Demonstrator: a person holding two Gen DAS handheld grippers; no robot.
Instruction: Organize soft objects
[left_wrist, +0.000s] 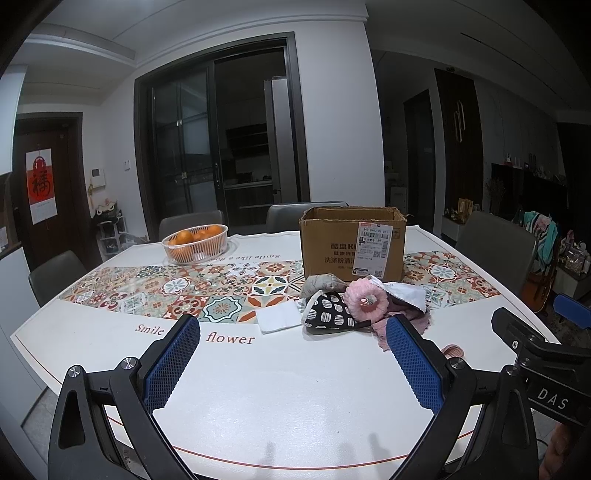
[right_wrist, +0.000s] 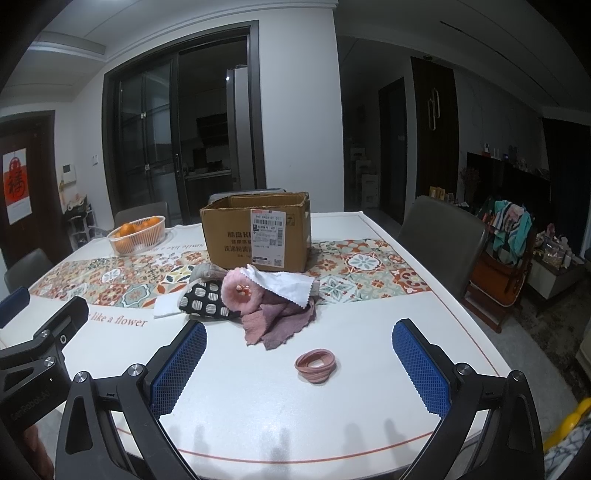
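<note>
A heap of soft things lies in front of an open cardboard box (left_wrist: 351, 243) (right_wrist: 258, 236): a fluffy pink scrunchie (left_wrist: 365, 301) (right_wrist: 242, 293), a black-and-white patterned mask (left_wrist: 328, 314) (right_wrist: 207, 301), a mauve cloth (right_wrist: 277, 321), a white cloth (right_wrist: 288, 282), a grey item (left_wrist: 321, 286) and a folded white tissue (left_wrist: 279, 319). A pink hair band (right_wrist: 316, 363) sits alone nearer the front edge. My left gripper (left_wrist: 291, 343) is open, short of the heap. My right gripper (right_wrist: 299, 349) is open, with the hair band between its fingers' line, untouched.
A white basket of oranges (left_wrist: 195, 242) (right_wrist: 136, 234) stands at the back left of the white table (left_wrist: 258, 398). Grey chairs (right_wrist: 443, 232) ring the table. A high chair with clothes (right_wrist: 506, 236) stands at the right. The left gripper's body shows in the right wrist view's left edge.
</note>
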